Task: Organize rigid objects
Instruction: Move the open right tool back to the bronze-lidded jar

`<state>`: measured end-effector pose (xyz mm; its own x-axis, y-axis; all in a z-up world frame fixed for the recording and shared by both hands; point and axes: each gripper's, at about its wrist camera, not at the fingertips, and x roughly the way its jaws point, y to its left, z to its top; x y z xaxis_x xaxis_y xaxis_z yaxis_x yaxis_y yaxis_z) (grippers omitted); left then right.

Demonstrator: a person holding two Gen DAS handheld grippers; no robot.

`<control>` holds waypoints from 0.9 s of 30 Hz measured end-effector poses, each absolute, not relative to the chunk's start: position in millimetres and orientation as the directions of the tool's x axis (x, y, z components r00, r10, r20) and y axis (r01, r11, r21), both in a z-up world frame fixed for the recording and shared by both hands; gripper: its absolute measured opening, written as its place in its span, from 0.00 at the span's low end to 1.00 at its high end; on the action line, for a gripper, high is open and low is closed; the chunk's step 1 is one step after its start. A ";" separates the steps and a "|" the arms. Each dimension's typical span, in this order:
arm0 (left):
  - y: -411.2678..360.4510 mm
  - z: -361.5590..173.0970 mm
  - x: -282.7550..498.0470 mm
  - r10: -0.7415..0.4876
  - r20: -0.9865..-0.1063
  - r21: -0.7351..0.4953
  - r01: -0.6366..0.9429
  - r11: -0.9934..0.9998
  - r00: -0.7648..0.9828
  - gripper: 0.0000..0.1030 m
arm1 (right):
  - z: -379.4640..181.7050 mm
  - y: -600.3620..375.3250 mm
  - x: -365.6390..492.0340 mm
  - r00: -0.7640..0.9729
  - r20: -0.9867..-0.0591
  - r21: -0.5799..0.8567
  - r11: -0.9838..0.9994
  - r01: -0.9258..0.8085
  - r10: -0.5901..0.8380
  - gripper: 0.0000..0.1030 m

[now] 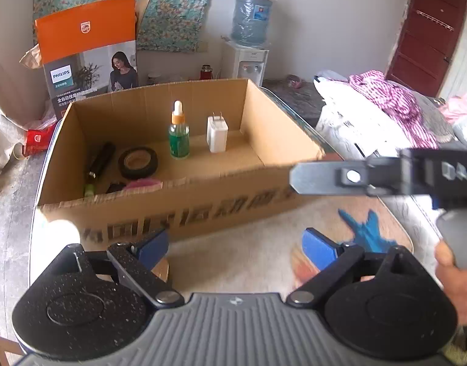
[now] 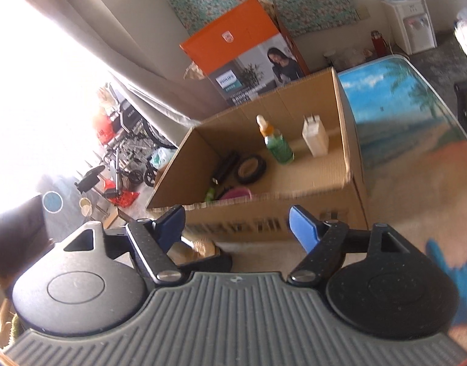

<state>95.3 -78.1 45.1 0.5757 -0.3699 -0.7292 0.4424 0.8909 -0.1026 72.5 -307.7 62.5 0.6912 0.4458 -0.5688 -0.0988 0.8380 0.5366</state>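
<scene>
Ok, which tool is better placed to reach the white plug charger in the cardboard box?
Right, probably: the right tool, open, empty, reaches the brown cardboard box's near right corner, on the white plug charger's side; the left tool sits back from the front wall.

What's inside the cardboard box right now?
Cardboard box holds a dropper bottle, white charger, tape roll and a dark cylinder; near wall partly hides pink and green items.

The cardboard box's (image 1: 178,213) near wall hides a pink object (image 1: 143,184), print blurred.
</scene>
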 end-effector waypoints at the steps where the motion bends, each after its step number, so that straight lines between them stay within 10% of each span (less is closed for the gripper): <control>1: -75.2 43.3 88.7 -0.373 -0.727 -0.102 0.446 0.889 0.576 0.93 | 58.6 -305.4 69.5 0.687 -0.573 0.538 0.838 -0.097 0.447 0.74; 19: -39.7 -17.6 71.5 -0.222 -0.747 -0.035 0.297 0.954 0.627 0.94 | 11.7 -243.0 91.9 0.543 -0.596 0.634 0.761 -0.134 0.592 0.73; 27: -36.8 -35.3 85.2 -0.227 -0.752 -0.051 0.290 0.956 0.619 0.90 | -9.1 -231.1 120.2 0.499 -0.610 0.653 0.747 -0.122 0.615 0.48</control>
<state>85.2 -36.8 -35.3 0.6189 -0.2275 -0.7518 0.2898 0.9557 -0.0506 120.2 -231.1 -9.1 0.4988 0.6155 -0.6103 -0.1222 0.7470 0.6535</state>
